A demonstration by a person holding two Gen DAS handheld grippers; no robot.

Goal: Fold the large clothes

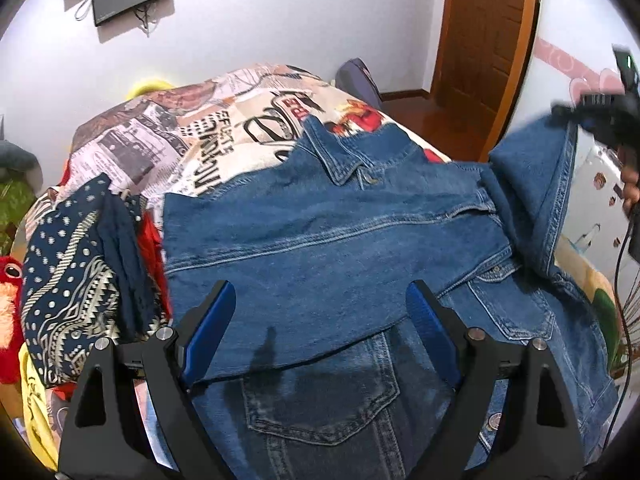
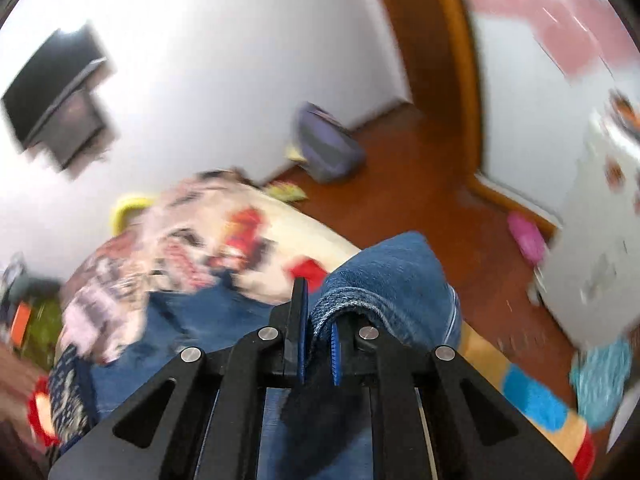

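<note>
A blue denim jacket [image 1: 340, 240] lies front up on a bed, collar toward the far end, one sleeve folded across its chest. My left gripper [image 1: 322, 300] is open and empty, hovering just above the folded sleeve. My right gripper [image 2: 318, 312] is shut on the jacket's other sleeve [image 2: 392, 280] and holds it lifted above the bed; the view is blurred. In the left wrist view the right gripper [image 1: 600, 116] shows at the far right with the raised sleeve [image 1: 536, 184] hanging from it.
The bed has a newspaper-print cover [image 1: 180, 140]. A pile of patterned clothes [image 1: 72, 280] and a red plush toy [image 1: 8, 280] lie at the left. A wooden door [image 1: 480, 40] and brown floor [image 2: 400, 184] are beyond the bed. A purple bag [image 2: 328, 148] stands by the wall.
</note>
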